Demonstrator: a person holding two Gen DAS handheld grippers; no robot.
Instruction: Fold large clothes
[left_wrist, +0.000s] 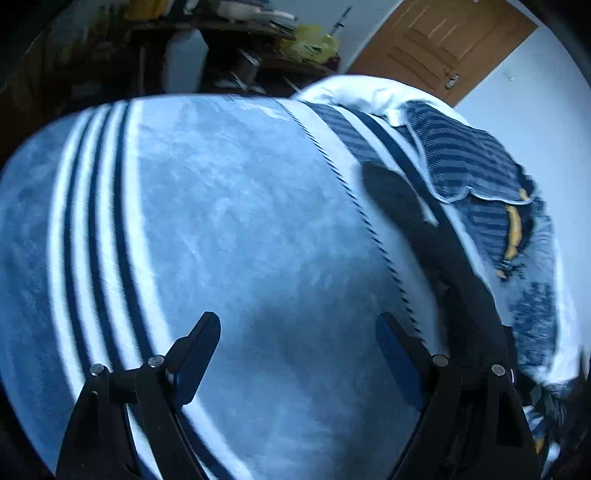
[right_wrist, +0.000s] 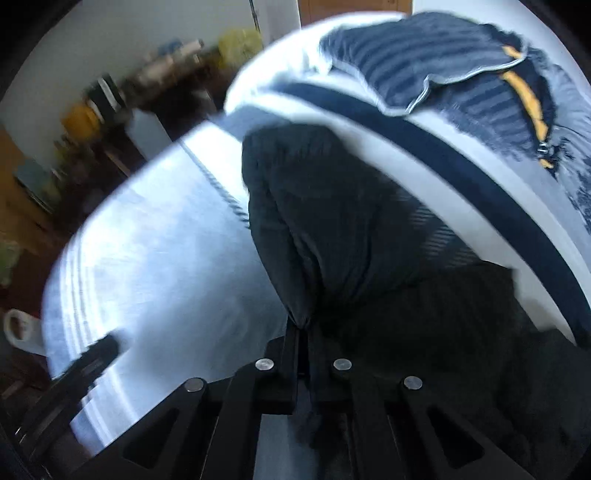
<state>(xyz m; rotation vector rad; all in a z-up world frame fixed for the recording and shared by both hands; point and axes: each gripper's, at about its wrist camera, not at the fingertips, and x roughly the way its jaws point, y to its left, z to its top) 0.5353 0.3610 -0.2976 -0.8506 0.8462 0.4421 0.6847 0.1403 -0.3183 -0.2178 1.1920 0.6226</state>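
Under everything you've got the big pale-blue plush blanket with white and navy stripes (left_wrist: 229, 221) as your folding surface, running out to its far edge near the cluttered shelves. Along its right edge lies the dark charcoal garment (right_wrist: 332, 221), the piece you're folding, beside a striped navy cloth with a yellow zip (left_wrist: 476, 166). Your right gripper (right_wrist: 303, 328) is pinched tight on a bunched corner of that dark garment, likely to carry it over. Your left gripper (left_wrist: 297, 343) hangs wide apart above bare blanket, holding nothing, ready to take the other corner.
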